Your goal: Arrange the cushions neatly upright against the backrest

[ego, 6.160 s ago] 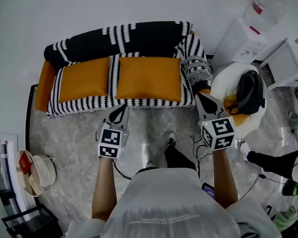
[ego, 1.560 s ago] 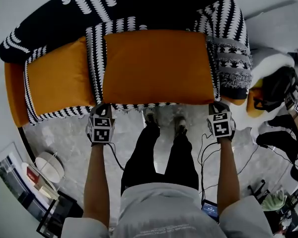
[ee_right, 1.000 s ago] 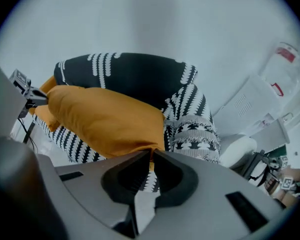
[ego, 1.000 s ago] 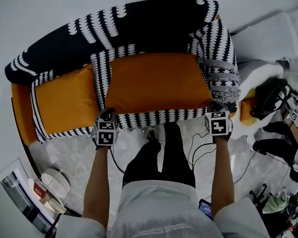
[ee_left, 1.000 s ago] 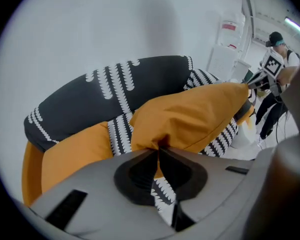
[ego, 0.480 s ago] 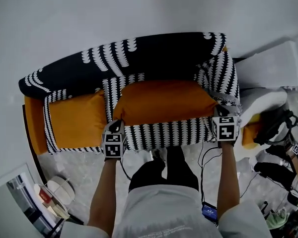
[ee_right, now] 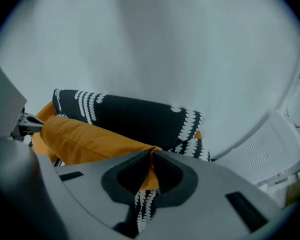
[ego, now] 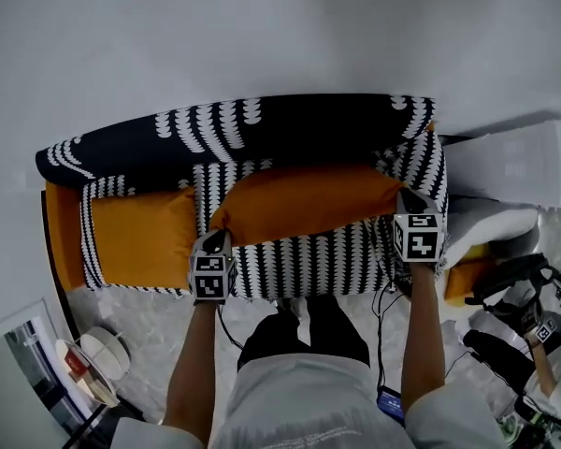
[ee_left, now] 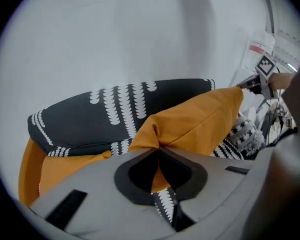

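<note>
Both grippers hold the big orange cushion above the seat of the sofa, which is covered in a black-and-white throw. My left gripper is shut on its near left corner, and my right gripper is shut on its near right corner. The cushion tilts with its far edge toward the dark backrest. In the left gripper view the jaws pinch a fold of the cushion. In the right gripper view the jaws nip the corner of the cushion. A smaller orange cushion lies flat on the left seat.
A white cabinet stands right of the sofa, with a white pouf in front of it. Another person's hand and gear show at lower right. Cables trail on the marble floor. A small stand sits at lower left.
Both grippers have lifted the big cushion's near edge off the seat and carried it toward the backrest, so it now shows edge-on instead of flat. The small cushion has not moved.
</note>
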Demonstrator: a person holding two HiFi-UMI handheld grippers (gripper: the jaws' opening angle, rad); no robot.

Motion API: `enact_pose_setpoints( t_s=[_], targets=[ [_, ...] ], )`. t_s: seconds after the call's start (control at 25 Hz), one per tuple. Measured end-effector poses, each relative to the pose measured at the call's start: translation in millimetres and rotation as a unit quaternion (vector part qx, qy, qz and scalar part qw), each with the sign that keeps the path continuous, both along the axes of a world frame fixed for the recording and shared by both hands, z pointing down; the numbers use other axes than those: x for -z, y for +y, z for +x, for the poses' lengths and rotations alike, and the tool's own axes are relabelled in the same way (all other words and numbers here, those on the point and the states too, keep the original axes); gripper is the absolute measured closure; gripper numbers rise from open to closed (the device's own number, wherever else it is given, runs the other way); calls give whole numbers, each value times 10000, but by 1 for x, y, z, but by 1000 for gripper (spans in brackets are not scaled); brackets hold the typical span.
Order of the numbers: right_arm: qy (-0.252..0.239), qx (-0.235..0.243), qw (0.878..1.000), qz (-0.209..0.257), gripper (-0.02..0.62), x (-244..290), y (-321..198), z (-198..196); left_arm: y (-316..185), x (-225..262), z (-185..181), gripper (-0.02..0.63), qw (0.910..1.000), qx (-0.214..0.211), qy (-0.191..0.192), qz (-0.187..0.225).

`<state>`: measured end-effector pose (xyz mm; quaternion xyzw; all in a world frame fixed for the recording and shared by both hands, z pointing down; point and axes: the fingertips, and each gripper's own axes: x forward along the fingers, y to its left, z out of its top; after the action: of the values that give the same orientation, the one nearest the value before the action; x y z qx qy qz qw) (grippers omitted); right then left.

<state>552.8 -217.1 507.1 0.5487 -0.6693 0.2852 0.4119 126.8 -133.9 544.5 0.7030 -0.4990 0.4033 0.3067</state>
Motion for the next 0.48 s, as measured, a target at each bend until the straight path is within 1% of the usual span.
enact_pose_setpoints(
  t_s=[0.08, 0.16, 0.36, 0.48],
  targets=[
    [62, 104, 9998, 125, 563, 0, -15, -2, -26, 0, -5, 578, 9993, 340, 56, 108],
    [66, 150, 9997, 183, 563, 0, -30, -3, -48, 0, -9, 577, 9984, 514, 64, 211],
    [52, 252, 9992, 308, 563, -4, -67, -12, -92, -3, -22, 578, 9965, 744, -46, 367],
    [1, 300, 9987, 414, 563, -5, -84, -13, -108, -5, -24, 577, 9957, 825, 14, 420]
  ],
)
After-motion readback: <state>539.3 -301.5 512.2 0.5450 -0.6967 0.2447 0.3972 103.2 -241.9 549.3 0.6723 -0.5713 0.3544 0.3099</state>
